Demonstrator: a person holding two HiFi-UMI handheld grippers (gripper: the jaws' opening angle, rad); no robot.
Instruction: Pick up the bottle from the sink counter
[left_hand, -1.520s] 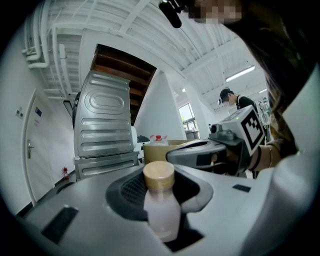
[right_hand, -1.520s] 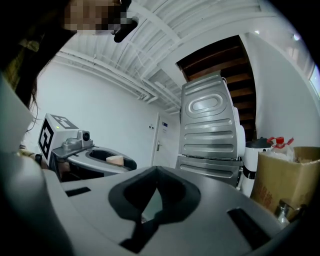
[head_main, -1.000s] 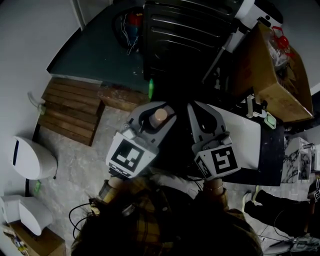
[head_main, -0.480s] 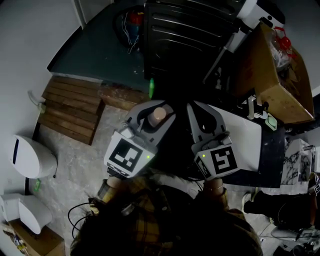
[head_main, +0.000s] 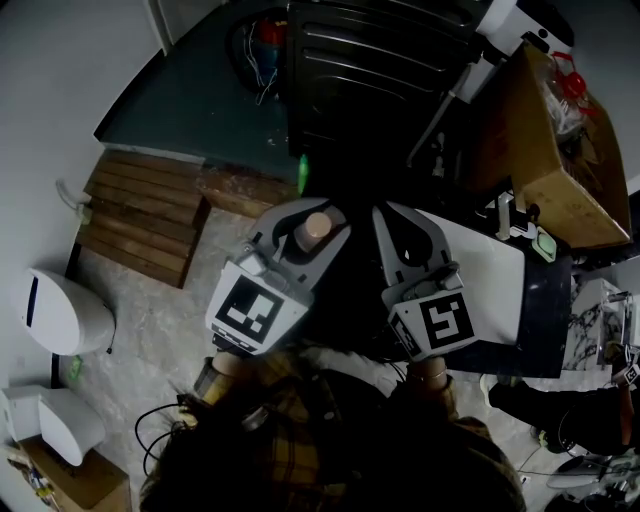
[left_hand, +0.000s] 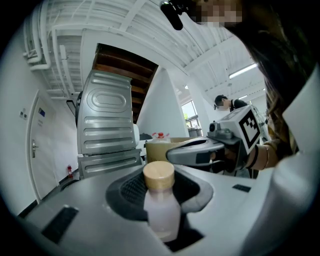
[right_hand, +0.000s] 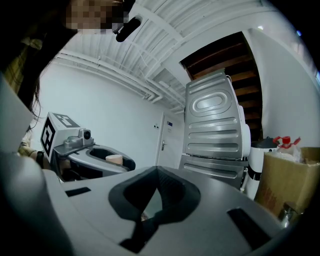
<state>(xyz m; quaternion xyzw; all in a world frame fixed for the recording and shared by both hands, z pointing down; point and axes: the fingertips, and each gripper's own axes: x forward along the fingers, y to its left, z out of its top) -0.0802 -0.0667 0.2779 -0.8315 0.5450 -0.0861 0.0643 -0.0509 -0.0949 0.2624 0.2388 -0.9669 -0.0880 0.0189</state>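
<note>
Left gripper (head_main: 316, 212) is closed part-way on the bottle (left_hand: 161, 210). The pads clasp the pale body below its tan cap (left_hand: 159, 175), and the bottle stands upright in the grip. Right gripper (head_main: 392, 222) is closed with nothing between its jaws. It is held just beside the left one and is not touching the bottle.

Location of the bottle: in the air in front of the person, above the floor (head_main: 180, 330). It rests on no surface. No sink counter can be identified under or beside it in any view. A grey ribbed panel (left_hand: 107, 125) stands beyond it, and a cardboard box (head_main: 545, 150) lies off to the right.

Progress, as a judgement: the pick-up appears complete, since the bottle is gripped and lifted clear. Nothing in the task seems to remain beyond keeping the hold secure. The grip on the body looks adequate, with no visible tilt or slip.

Comparison with a second ago: practically no change. The left gripper holds the bottle at the same place and angle, its grip no wider or tighter, and the right gripper sits where it was. The view itself has shifted only slightly.
</note>
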